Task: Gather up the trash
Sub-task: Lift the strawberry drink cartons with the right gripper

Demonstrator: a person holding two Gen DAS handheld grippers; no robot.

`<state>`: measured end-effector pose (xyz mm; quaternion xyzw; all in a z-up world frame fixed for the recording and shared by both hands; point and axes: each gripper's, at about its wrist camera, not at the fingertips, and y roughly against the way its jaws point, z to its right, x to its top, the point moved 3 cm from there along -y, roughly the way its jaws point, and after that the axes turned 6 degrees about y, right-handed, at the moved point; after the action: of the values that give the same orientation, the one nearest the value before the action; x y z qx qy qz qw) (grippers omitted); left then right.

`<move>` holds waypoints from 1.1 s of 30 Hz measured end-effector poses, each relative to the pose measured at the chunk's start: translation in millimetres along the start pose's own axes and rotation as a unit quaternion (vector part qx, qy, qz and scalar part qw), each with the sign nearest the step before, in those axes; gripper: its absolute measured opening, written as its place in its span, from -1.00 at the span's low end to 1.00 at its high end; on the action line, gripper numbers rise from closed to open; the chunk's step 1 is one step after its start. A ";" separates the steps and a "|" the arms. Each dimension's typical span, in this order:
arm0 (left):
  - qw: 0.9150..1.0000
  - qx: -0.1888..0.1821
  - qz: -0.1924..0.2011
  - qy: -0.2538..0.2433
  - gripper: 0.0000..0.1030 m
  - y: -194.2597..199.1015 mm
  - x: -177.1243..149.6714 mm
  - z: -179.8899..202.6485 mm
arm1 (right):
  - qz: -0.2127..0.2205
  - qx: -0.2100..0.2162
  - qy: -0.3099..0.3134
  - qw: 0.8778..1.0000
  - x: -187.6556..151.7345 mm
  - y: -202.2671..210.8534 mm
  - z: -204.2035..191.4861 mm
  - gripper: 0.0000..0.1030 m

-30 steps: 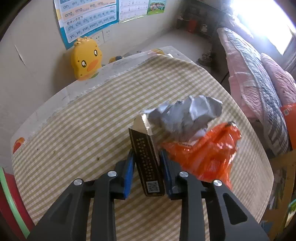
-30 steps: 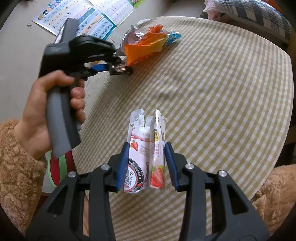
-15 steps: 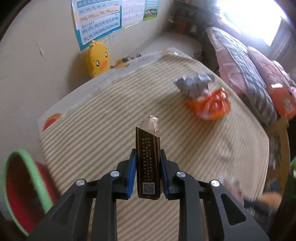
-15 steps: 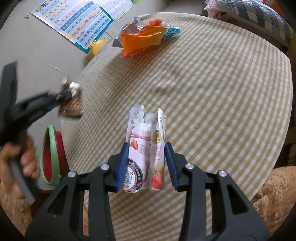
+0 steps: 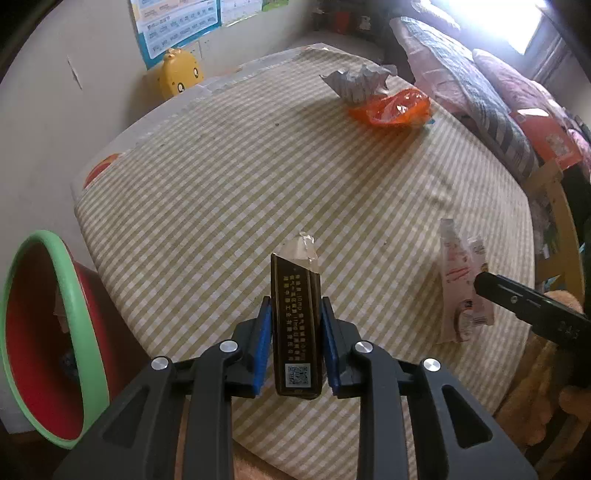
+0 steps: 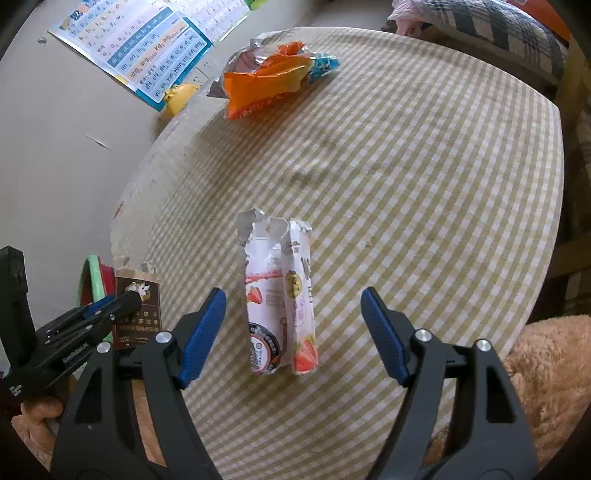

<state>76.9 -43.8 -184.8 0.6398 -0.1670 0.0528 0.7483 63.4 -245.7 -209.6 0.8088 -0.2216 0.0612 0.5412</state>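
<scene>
My left gripper (image 5: 295,328) is shut on a dark brown cigarette pack (image 5: 295,325) and holds it over the table's near edge; the pack also shows in the right wrist view (image 6: 137,308). My right gripper (image 6: 293,317) is open, its jaws wide on either side of a pink-and-white strawberry wrapper (image 6: 280,295) that lies on the checked tablecloth (image 6: 424,184). The wrapper also shows in the left wrist view (image 5: 461,284). An orange bag (image 5: 391,107) and a crumpled silver wrapper (image 5: 354,81) lie at the table's far side.
A red bin with a green rim (image 5: 48,332) stands on the floor left of the table. A yellow duck toy (image 5: 179,74) sits by the wall under a poster (image 5: 177,22). A bed with pillows (image 5: 480,85) lies to the right. A wooden chair (image 5: 561,221) stands beside the table.
My left gripper has pulled back from the orange bag toward the near edge with the cigarette pack. My right gripper has opened and let go of the strawberry wrapper.
</scene>
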 end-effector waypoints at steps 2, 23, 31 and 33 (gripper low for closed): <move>1.000 -0.003 -0.003 0.002 -0.47 -2.0 -0.6 1.7 | -0.001 -0.006 0.006 1.000 -1.1 -0.2 1.1 0.43; 1.000 0.012 0.006 0.028 -0.60 -6.9 -15.0 -6.0 | -0.019 -0.017 0.028 0.999 -1.9 -15.6 -9.9 0.43; 0.997 0.030 0.072 0.011 -0.60 25.7 -0.7 -0.4 | -0.029 -0.017 0.050 0.998 -2.9 -22.0 -20.5 0.34; 0.996 0.029 0.079 0.008 -0.60 30.9 1.6 2.0 | -0.033 -0.014 0.056 0.998 -3.1 -24.1 -24.0 0.15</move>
<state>69.0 -40.5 -155.0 0.6455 -0.2099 0.1218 0.7242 74.2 -215.5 -221.3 0.8030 -0.1655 0.0854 0.5661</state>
